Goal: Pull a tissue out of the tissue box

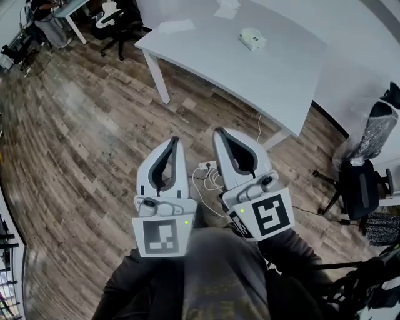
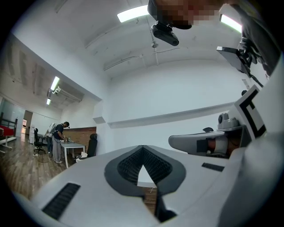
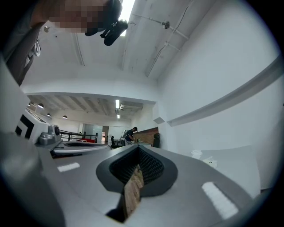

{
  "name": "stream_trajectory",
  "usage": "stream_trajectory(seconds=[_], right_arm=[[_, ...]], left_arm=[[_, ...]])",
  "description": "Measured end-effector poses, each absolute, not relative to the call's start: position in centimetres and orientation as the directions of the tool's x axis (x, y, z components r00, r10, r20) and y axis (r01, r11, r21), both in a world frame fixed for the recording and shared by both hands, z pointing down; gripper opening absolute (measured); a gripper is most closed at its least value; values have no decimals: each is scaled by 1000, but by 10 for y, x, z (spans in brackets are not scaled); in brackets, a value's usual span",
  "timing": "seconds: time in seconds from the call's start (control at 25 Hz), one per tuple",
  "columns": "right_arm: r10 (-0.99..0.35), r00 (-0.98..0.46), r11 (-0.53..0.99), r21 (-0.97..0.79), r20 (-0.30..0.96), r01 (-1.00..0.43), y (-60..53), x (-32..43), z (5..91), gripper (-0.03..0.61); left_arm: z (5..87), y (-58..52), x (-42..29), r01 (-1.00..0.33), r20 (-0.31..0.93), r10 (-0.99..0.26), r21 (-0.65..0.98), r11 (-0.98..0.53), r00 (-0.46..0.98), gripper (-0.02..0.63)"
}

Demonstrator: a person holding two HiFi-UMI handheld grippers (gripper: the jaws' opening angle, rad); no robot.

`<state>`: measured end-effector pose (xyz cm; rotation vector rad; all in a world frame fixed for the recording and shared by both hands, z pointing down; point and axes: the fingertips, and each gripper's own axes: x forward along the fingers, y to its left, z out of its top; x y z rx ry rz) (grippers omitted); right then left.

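Note:
The tissue box, small and white, sits on the white table far ahead of me, near its back right part. Both grippers are held close to my body above the wooden floor, well short of the table. The left gripper is shut with nothing between its jaws, and the right gripper beside it is shut and empty too. In the left gripper view the dark ribbed pads meet at their tips. The right gripper view shows its pads closed the same way, with the table off to the right.
A white sheet and crumpled white paper lie on the table. A power strip with cables lies on the floor just past the grippers. A black office chair stands at right. A person stands at a distant desk.

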<state>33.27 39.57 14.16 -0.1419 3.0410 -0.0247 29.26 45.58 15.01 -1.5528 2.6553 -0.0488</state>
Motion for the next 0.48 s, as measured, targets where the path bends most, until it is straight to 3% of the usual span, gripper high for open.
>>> stream_trajectory(seconds=[0.48], right_arm=[[-83,-991,997,-15,-104,-82,400,251,141,3]], left_arm=[[156,462,214,-868,-33,-872,-75,490,-489,-2]])
